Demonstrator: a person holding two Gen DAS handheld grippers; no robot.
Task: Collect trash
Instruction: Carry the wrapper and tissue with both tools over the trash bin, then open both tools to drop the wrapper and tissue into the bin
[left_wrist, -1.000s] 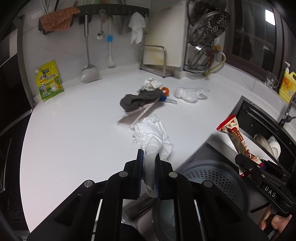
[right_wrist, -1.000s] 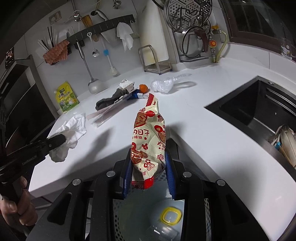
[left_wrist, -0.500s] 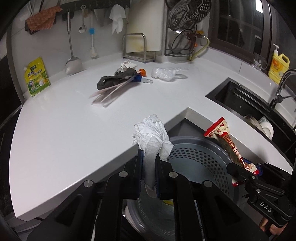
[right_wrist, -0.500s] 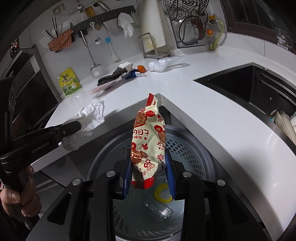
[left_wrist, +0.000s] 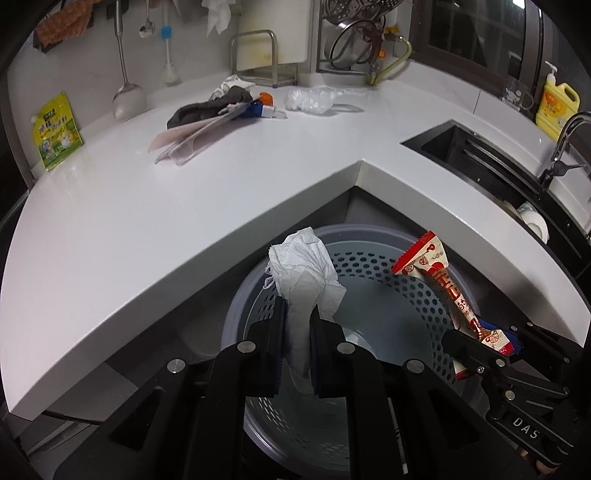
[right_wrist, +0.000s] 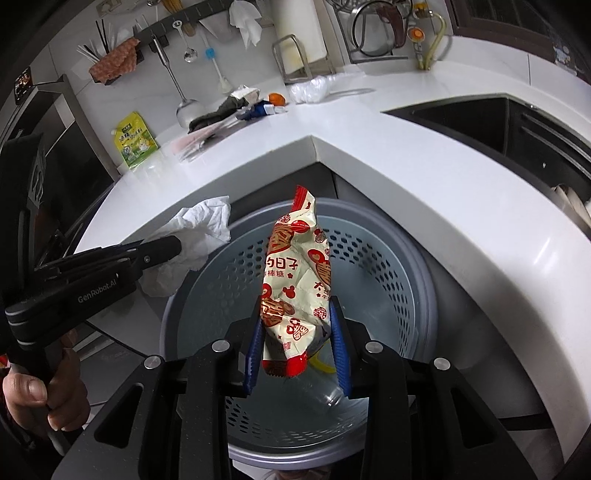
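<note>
Left gripper clenched on crumpled tissue, right gripper grasping candy wrapper, long axis upright; the perforated bin gapes directly beneath both, probably equally near

Bin below surface corner. Tissue over bin's left rim, wrapper over bin's middle. Bottle in bin. Sink right of bin.
</note>
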